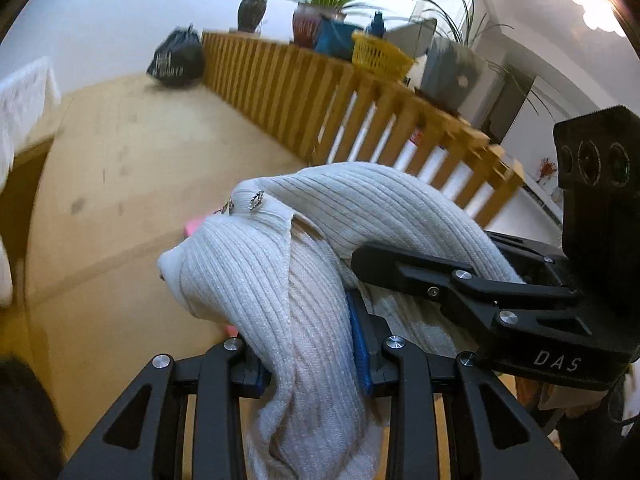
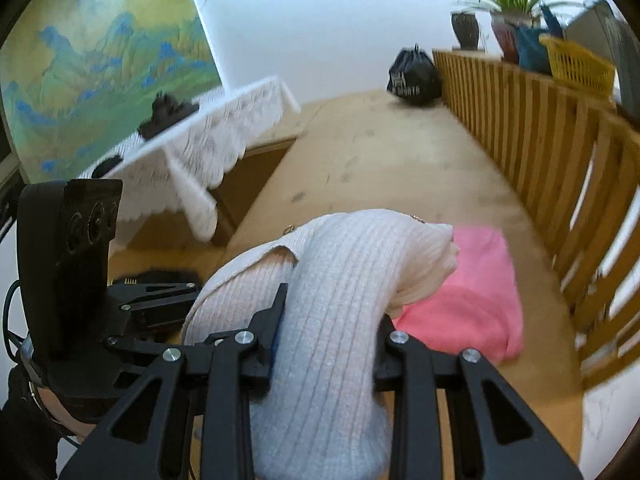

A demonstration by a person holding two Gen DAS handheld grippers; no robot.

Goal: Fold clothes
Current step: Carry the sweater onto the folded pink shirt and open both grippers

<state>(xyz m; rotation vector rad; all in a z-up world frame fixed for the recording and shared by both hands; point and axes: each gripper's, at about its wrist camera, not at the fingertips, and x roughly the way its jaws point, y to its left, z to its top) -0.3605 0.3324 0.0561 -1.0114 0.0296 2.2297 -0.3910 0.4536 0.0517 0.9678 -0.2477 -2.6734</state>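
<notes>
A white ribbed knit sweater [image 1: 280,280] is bunched up and held in the air above the wooden surface [image 1: 120,168]. My left gripper [image 1: 312,344] is shut on the sweater, which drapes over and between its fingers. My right gripper [image 2: 328,320] is shut on the same sweater [image 2: 340,272]; it also shows at the right of the left wrist view [image 1: 460,280], close beside the left one. A folded pink garment [image 2: 476,292] lies on the surface just beyond the sweater. The fingertips are hidden by fabric.
A wooden slatted railing [image 1: 320,84] runs along the right, with potted plants [image 1: 320,16] and a yellow basket [image 1: 380,56] on top. A black bag [image 2: 414,74] sits at the far end. A table with a white lace cloth [image 2: 200,140] stands left.
</notes>
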